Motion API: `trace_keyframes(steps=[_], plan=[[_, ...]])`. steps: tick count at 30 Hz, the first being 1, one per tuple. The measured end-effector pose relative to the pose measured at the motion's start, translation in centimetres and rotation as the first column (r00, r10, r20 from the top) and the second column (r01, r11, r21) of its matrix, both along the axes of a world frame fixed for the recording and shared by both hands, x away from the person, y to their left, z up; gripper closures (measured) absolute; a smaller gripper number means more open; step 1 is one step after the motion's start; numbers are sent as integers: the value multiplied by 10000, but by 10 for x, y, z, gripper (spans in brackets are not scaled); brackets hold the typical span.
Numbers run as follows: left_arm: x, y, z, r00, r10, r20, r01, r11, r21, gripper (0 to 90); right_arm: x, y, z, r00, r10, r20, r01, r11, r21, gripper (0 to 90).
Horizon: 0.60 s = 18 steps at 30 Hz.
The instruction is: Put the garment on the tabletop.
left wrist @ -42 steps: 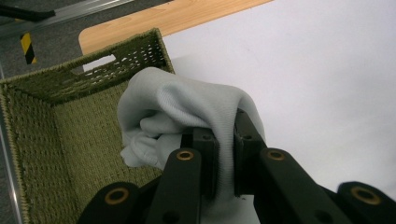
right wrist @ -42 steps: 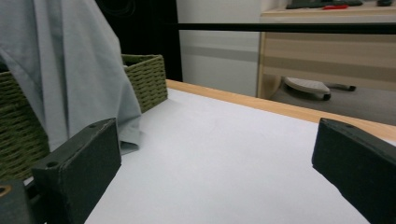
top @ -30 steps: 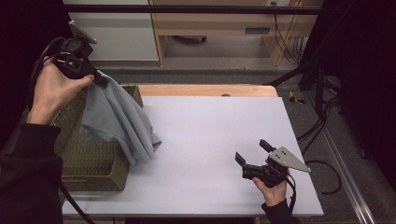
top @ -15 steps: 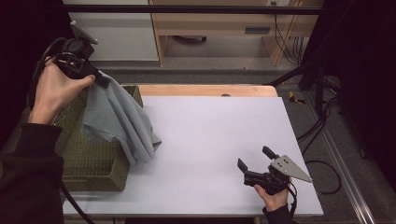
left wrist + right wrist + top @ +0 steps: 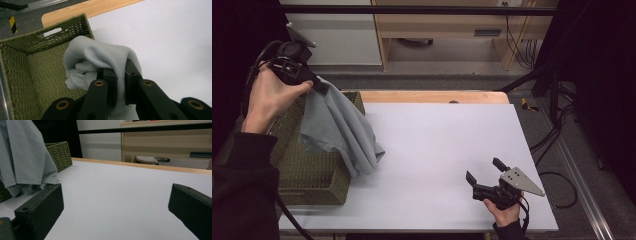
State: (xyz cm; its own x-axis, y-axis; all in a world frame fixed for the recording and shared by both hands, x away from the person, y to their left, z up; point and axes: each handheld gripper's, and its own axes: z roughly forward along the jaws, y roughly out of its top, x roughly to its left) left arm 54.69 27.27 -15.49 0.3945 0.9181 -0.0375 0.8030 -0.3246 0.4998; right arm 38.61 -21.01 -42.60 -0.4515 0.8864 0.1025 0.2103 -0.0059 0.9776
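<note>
1. The right gripper [image 5: 485, 171] has slid back toward the counter's [image 5: 442, 140] near right edge since a second ago, its jaws spread wide with nothing between them.
2. The left gripper [image 5: 319, 86], raised, pinches a grey cloth [image 5: 339, 127].
3. The cloth hangs over the green wicker basket's [image 5: 307, 175] rim onto the counter.

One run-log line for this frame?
left gripper: shut on grey cloth, lifted over basket | right gripper: open, low near table

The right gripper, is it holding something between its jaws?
No. The right gripper has its jaws wide apart, with bare white table between them.
</note>
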Motion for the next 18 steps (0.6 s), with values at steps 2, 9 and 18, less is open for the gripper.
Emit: trace_keyframes(steps=[2, 9, 18], plan=[[0, 0, 0, 10000, 0, -7, 0, 10000, 7, 822, 0, 0, 0, 10000, 5, -32, -5, 10000, 26, 3], [-2, -9, 2, 9999, -109, 71, 110, 9998, -149, 823, 0, 1, -2, 9999, 56, -139, -57, 10000, -70, 3], [-11, -31, 11, 9969, -741, 276, 748, 9969, -228, 823, 0, 1, -2, 9997, 116, -199, -118, 9999, -94, 3]])
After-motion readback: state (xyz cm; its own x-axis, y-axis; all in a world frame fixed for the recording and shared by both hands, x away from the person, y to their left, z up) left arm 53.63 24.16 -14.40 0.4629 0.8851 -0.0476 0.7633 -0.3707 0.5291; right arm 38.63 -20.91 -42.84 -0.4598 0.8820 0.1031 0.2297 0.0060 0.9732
